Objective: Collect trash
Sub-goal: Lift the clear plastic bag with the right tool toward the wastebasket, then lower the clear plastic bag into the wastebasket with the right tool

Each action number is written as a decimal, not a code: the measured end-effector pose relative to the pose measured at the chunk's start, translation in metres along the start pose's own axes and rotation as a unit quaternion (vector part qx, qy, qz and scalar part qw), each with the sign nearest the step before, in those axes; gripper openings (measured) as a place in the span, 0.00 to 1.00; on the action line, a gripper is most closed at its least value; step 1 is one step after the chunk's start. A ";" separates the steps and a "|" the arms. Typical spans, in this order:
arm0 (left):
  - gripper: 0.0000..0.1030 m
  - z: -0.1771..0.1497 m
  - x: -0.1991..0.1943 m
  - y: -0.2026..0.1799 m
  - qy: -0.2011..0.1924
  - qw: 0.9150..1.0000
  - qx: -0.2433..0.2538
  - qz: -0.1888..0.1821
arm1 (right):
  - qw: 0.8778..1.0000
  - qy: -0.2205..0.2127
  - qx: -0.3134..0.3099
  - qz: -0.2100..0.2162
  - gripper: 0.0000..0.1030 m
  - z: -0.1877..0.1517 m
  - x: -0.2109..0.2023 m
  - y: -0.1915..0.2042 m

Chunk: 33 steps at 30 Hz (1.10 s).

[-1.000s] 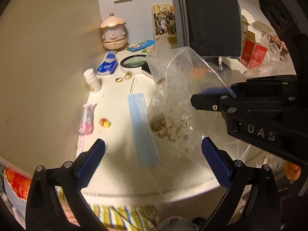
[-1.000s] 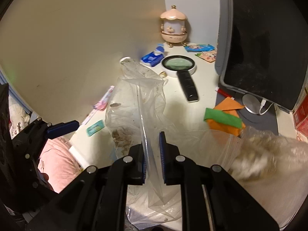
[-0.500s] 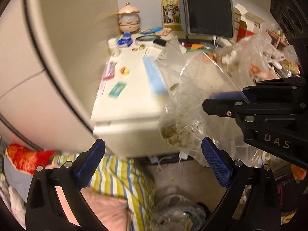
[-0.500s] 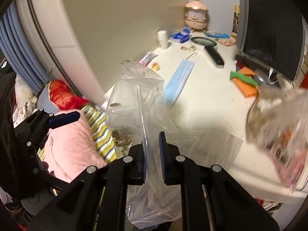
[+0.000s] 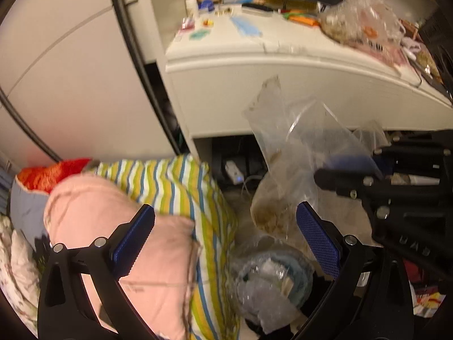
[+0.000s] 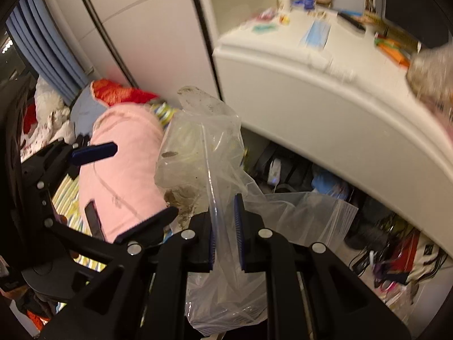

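Note:
My right gripper point(image 6: 225, 229) is shut on a clear plastic zip bag point(image 6: 198, 147) with brown crumbs in its bottom. In the left wrist view the bag point(image 5: 283, 170) hangs below the desk edge, with my right gripper point(image 5: 354, 170) holding it from the right. My left gripper point(image 5: 226, 238) is open and empty, its blue pads wide apart. Below the bag sits a bin lined with clear plastic point(image 5: 271, 280) holding crumpled wrappers. A blue face mask point(image 6: 315, 34) and small wrappers point(image 5: 198, 32) lie on the white desk point(image 5: 254, 56).
A pink pillow point(image 5: 113, 226) and a striped cushion point(image 5: 184, 181) lie left of the bin. A large clear bag of trash point(image 5: 356, 19) sits on the desk's right side. Cables and dark clutter point(image 6: 382, 243) fill the floor under the desk. A white wardrobe point(image 5: 70, 70) stands left.
Both grippers have pulled back from the desk top and dropped below its edge. The bag has travelled with my right gripper and now hangs over the bin.

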<state>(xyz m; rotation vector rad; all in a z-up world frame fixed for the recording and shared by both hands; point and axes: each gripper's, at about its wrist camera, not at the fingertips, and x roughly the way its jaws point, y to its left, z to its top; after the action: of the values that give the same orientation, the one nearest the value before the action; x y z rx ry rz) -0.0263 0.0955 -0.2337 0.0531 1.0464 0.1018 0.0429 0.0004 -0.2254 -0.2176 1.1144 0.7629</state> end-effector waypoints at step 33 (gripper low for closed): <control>0.94 -0.268 0.244 -0.076 0.150 0.988 0.048 -0.003 | 0.984 0.179 -0.005 0.012 0.13 -0.238 0.260 -0.019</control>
<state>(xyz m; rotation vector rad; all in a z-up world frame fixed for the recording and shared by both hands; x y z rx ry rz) -0.1331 0.0453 -0.5850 0.1243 1.3512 0.0550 -0.0606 -0.0216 -0.5628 -0.3605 1.4556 0.7677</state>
